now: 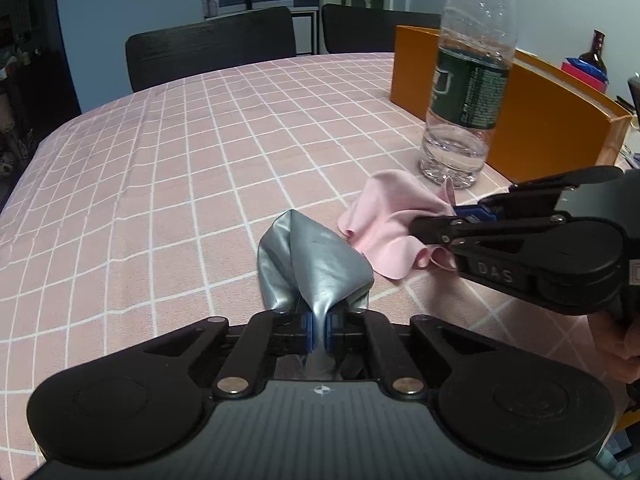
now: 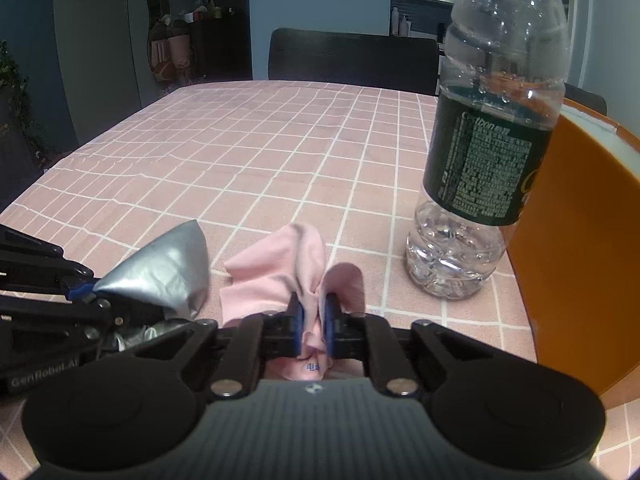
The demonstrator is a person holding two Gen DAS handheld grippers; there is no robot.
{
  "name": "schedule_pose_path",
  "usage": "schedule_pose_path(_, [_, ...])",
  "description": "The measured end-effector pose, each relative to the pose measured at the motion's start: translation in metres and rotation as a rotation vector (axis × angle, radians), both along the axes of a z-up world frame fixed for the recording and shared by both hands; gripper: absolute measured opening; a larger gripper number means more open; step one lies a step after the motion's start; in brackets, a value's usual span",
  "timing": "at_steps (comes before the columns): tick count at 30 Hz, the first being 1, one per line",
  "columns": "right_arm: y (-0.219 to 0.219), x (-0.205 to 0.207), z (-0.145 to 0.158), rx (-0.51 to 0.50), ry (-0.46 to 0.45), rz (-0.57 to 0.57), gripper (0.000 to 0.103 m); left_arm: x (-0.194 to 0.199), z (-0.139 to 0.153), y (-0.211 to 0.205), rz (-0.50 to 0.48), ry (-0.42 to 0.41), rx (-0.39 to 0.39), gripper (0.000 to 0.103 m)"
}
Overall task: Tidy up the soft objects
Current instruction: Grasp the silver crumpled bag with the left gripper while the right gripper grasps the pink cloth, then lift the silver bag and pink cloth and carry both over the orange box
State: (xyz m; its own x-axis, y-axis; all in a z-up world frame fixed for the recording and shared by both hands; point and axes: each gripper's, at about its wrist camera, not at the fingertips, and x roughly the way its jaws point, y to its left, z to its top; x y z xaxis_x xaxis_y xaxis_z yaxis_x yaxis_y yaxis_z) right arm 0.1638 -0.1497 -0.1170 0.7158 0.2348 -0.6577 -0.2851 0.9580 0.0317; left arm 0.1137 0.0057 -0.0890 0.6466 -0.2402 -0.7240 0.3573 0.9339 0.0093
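My left gripper [image 1: 319, 330] is shut on the near edge of a shiny silver-grey cloth [image 1: 316, 268], which bunches up just in front of it on the pink checked tablecloth [image 1: 180, 160]. My right gripper [image 2: 313, 326] is shut on a crumpled pink cloth [image 2: 280, 276]. In the left wrist view the right gripper [image 1: 466, 216] comes in from the right, pinching the pink cloth [image 1: 394, 220]. In the right wrist view the left gripper [image 2: 82, 292] shows at the left, holding the silver cloth [image 2: 168, 272]. The two cloths lie side by side.
A clear plastic bottle with a dark green label [image 1: 468, 80] [image 2: 484, 152] stands just beyond the pink cloth. An orange box [image 1: 560, 120] [image 2: 580, 240] stands behind and right of it. Dark chairs [image 1: 212, 44] line the table's far edge.
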Motion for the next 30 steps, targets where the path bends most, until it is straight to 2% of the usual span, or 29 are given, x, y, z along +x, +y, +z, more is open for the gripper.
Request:
schedule_pose_path(9, [-0.015, -0.013, 0.017, 0.087, 0.032, 0.002, 0.005, -0.007, 0.015, 0.001, 0.033, -0.019, -0.020, 0.002])
schedule_pose_path(14, [-0.026, -0.030, 0.037, 0.113, 0.010, 0.013, 0.005, -0.018, 0.033, -0.001, 0.010, -0.027, -0.040, 0.002])
schedule_pose_path(24, [-0.054, -0.070, 0.070, 0.172, 0.018, 0.028, 0.005, -0.050, 0.065, -0.020, -0.069, -0.038, -0.086, 0.002])
schedule_pose_path(30, [-0.078, -0.097, 0.086, 0.161, 0.024, -0.002, 0.005, -0.063, 0.077, -0.046, -0.170, -0.038, -0.118, 0.002])
